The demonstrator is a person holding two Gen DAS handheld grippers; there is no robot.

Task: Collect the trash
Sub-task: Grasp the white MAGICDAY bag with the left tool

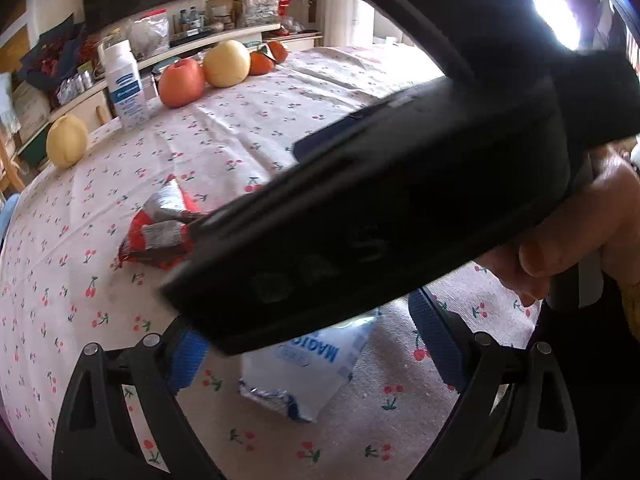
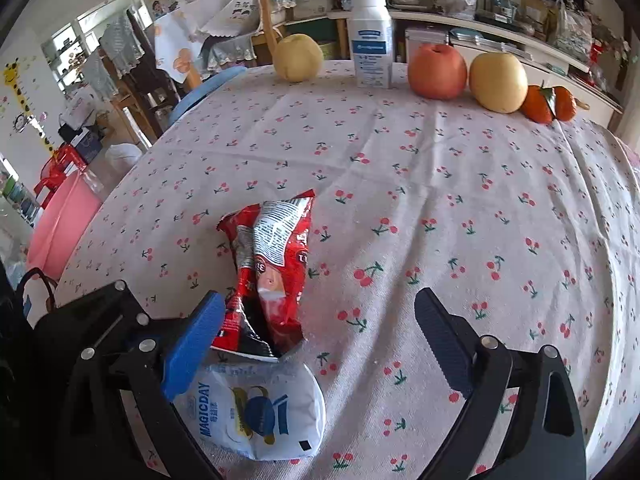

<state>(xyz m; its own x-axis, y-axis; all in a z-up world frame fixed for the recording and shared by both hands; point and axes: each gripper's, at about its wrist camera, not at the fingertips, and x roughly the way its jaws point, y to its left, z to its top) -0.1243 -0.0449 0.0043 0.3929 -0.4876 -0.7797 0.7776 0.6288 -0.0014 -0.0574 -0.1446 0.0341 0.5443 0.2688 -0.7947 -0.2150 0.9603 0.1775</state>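
Observation:
A crumpled red snack wrapper (image 2: 272, 268) lies on the cherry-print tablecloth (image 2: 460, 208). A white and blue Magicday pouch (image 2: 260, 412) lies just in front of it. My right gripper (image 2: 316, 344) is open and empty above the cloth, its left finger over the near ends of both wrappers. In the left wrist view my left gripper (image 1: 316, 356) is open, with the white pouch (image 1: 304, 376) between its fingers. The right gripper's black body (image 1: 380, 220) crosses this view and hides part of the red wrapper (image 1: 160, 232).
At the table's far edge stand a white bottle (image 2: 370, 40), a yellow pear (image 2: 298, 57), a red apple (image 2: 438, 71), another yellow fruit (image 2: 498, 82) and two tangerines (image 2: 550, 103). Cluttered shelves run behind. A pink bin (image 2: 60, 220) stands left of the table.

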